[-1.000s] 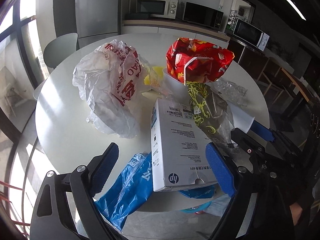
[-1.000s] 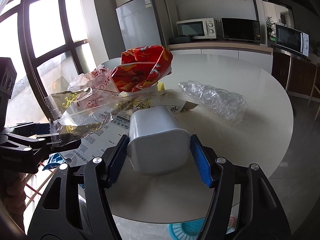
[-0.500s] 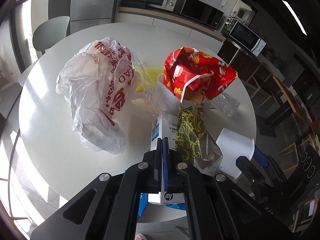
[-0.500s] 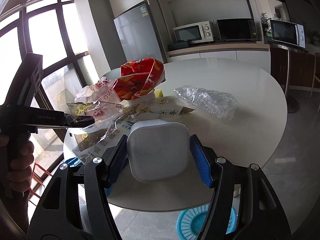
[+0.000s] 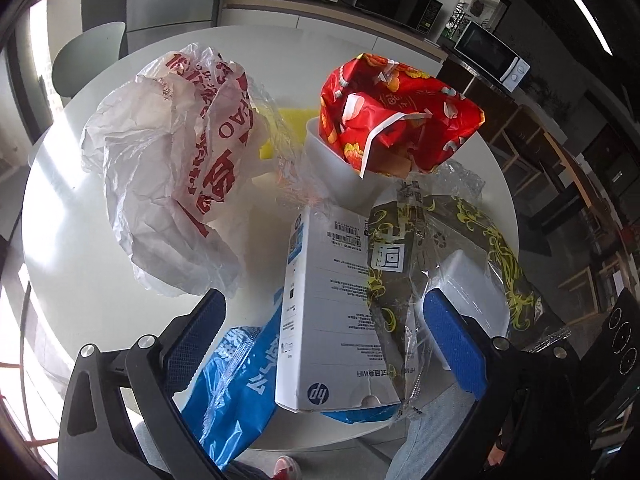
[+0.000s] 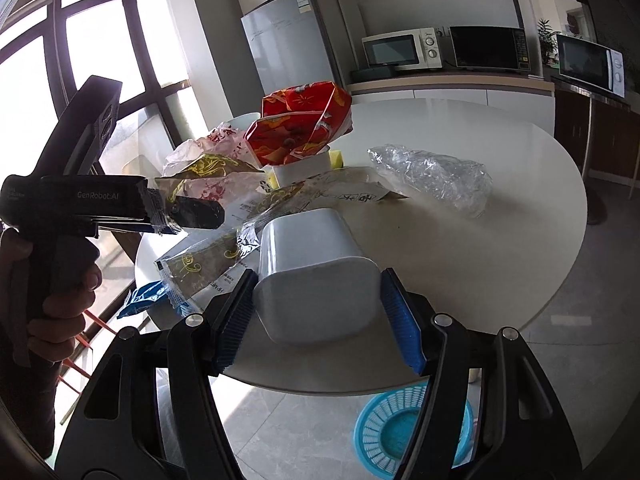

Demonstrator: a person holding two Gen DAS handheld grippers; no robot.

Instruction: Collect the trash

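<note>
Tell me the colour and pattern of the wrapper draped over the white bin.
Dark olive-brown with yellow swirls, partly clear wrapper on the white bin; the left wrist view shows it best.

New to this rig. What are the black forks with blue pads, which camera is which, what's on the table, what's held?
No robot: a person holds handheld tongs in each hand, with a fisheye camera on each looking along the fingers. The left view shows the left tongs, jaws opening, gripping nothing, above a white printed HP box, a blue plastic wrapper and a clear gold-patterned wrapper. Farther back on the round white table lie a crumpled white red-lettered bag and a red foil bag. The right tongs clamp a white plastic tub.
</note>
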